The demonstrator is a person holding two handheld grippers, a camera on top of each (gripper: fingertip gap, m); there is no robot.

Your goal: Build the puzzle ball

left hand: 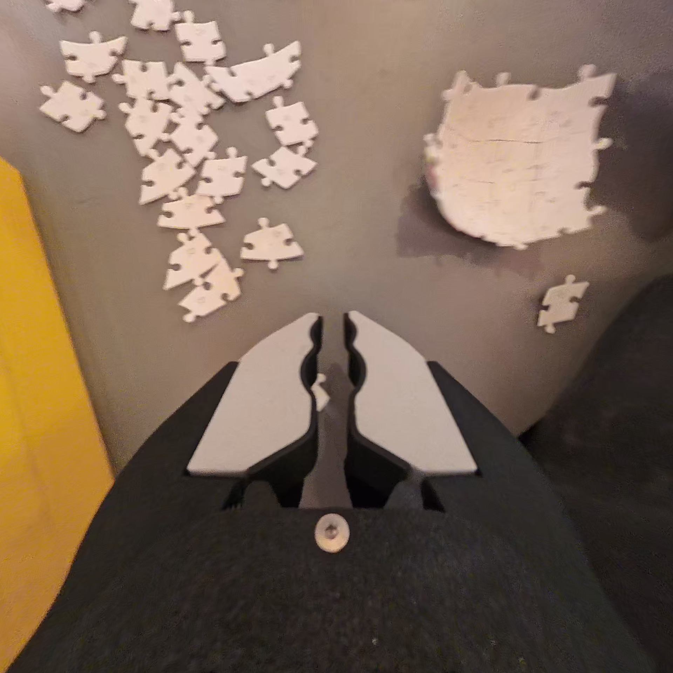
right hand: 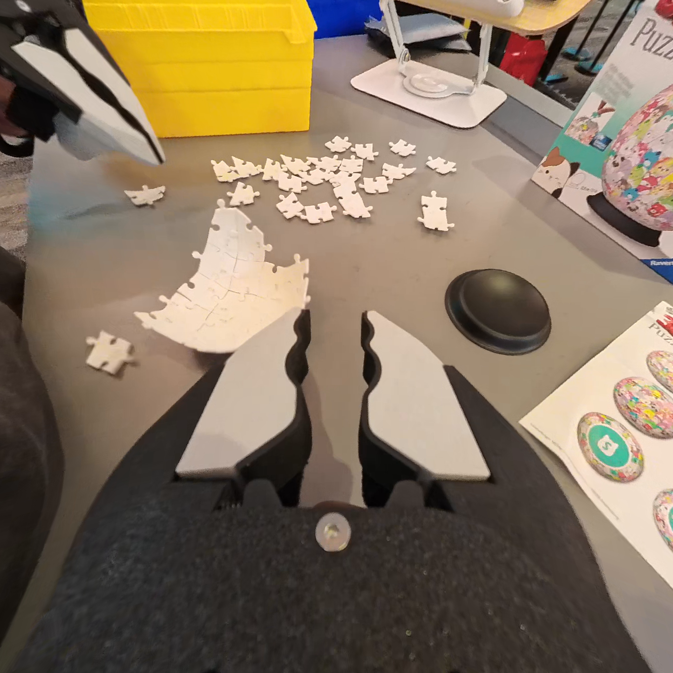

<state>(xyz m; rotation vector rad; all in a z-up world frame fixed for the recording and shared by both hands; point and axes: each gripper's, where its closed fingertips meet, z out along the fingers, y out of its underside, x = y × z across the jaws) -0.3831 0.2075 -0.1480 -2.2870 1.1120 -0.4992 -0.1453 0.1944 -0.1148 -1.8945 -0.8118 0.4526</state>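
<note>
A curved, joined section of white puzzle pieces [left hand: 520, 156] lies on the grey table [left hand: 364, 236], and it also shows in the right wrist view [right hand: 233, 287]. Several loose white pieces [left hand: 189, 145] are scattered beyond it [right hand: 327, 182]. My left gripper [left hand: 333, 320] hovers above the table with its jaws nearly together, a narrow gap between them and nothing in it. A single white piece [left hand: 320, 391] lies on the table under it [right hand: 145, 195]. My right gripper [right hand: 335, 317] is open and empty, its left fingertip [right hand: 302, 320] beside the joined section's near edge.
A lone piece [right hand: 109, 351] lies left of the joined section. A black dome stand [right hand: 499, 313] sits to the right, a printed leaflet [right hand: 619, 437] and the puzzle box [right hand: 626, 164] beyond it. A yellow bin [right hand: 218, 69] and a white stand [right hand: 429, 91] are at the back. My right fingertips sit around 25 cm from my left ones.
</note>
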